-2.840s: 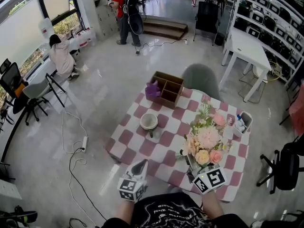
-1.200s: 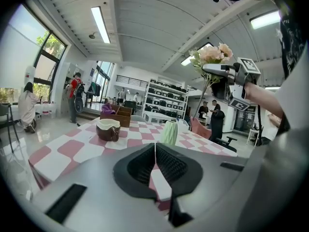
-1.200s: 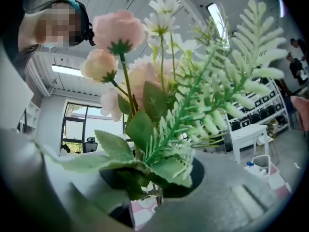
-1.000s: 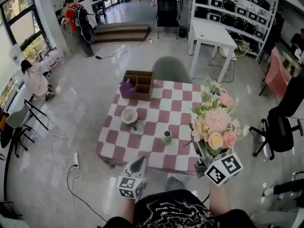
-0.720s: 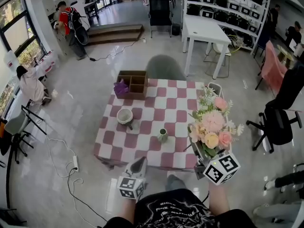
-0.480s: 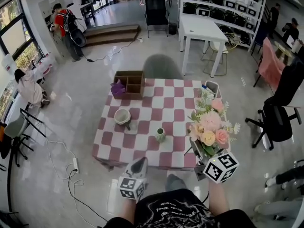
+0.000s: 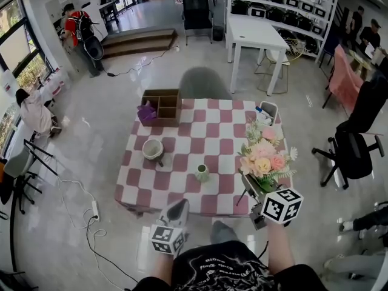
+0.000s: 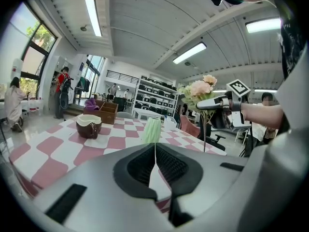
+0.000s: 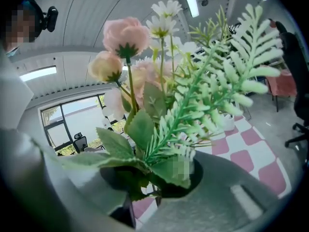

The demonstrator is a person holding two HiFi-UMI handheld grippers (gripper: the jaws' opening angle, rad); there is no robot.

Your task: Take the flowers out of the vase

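My right gripper (image 7: pixel 257 188) is shut on the stems of a bouquet of pink, cream and white flowers (image 7: pixel 264 158) with green fern, held over the table's front right corner. In the right gripper view the flowers (image 9: pixel 159 95) fill the frame and the stems run down between the jaws of the right gripper (image 9: pixel 145 190). The small green vase (image 7: pixel 202 173) stands upright without flowers on the pink-and-white checkered table (image 7: pixel 182 183). My left gripper (image 7: pixel 177 208) is shut on nothing, just off the front edge; beyond the left gripper (image 8: pixel 154 151) stands the vase (image 8: pixel 152 129).
A brown bowl (image 7: pixel 152 149) sits left of the vase. A wooden organiser box (image 7: pixel 160 105) with a purple item is at the far left corner, a white basket (image 7: pixel 267 113) at the far right. A grey chair (image 7: pixel 203 82) stands behind the table, a black office chair (image 7: pixel 357 150) to the right.
The bouquet has left the vase, which now stands bare on the table. Over the last second my right gripper has sunk with the bouquet towards the table's front right corner. The left gripper stays put.
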